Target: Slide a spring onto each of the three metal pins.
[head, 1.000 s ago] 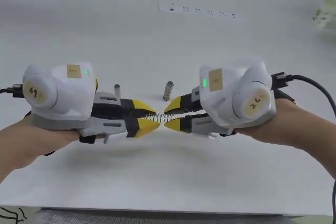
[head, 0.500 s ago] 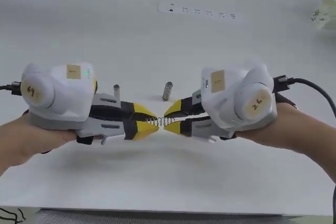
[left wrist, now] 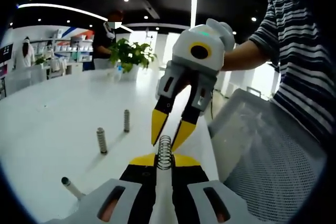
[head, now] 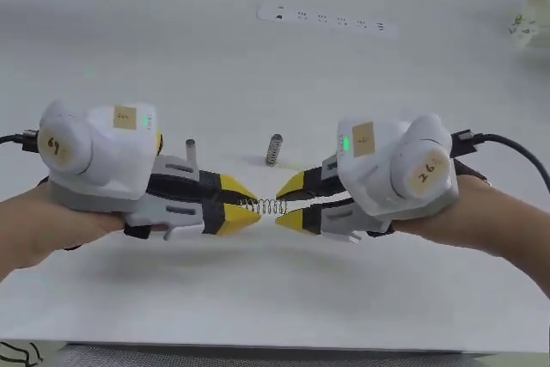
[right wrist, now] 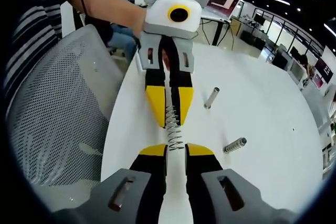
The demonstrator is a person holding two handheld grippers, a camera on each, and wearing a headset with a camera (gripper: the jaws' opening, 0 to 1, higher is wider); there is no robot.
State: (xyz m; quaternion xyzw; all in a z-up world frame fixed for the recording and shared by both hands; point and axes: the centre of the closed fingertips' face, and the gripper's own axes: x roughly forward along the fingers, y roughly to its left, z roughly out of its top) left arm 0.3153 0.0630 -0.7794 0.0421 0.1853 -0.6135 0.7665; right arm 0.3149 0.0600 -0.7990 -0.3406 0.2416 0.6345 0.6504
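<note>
A small steel spring (head: 271, 206) hangs level between the two gripper tips above the white table (head: 284, 298). My left gripper (head: 256, 206) is shut on one end of the spring (left wrist: 164, 152). My right gripper (head: 282, 204) faces it, open, with its yellow tips on either side of the spring's other end (right wrist: 174, 132). In the left gripper view two upright pins wear springs (left wrist: 102, 140) (left wrist: 126, 120) and one bare pin (left wrist: 71, 187) stands nearer. The head view has the bare pin (head: 191, 149) and a spring-clad pin (head: 274, 149) just behind the grippers.
A white power strip (head: 322, 18) lies at the back of the table. A mesh office chair (right wrist: 58, 103) stands beside the table's near edge. People and a potted plant (left wrist: 131, 53) are far off in the room.
My right gripper has drawn back a little to the right, so more of the spring shows between the tips. The left gripper holds its place and grip.
</note>
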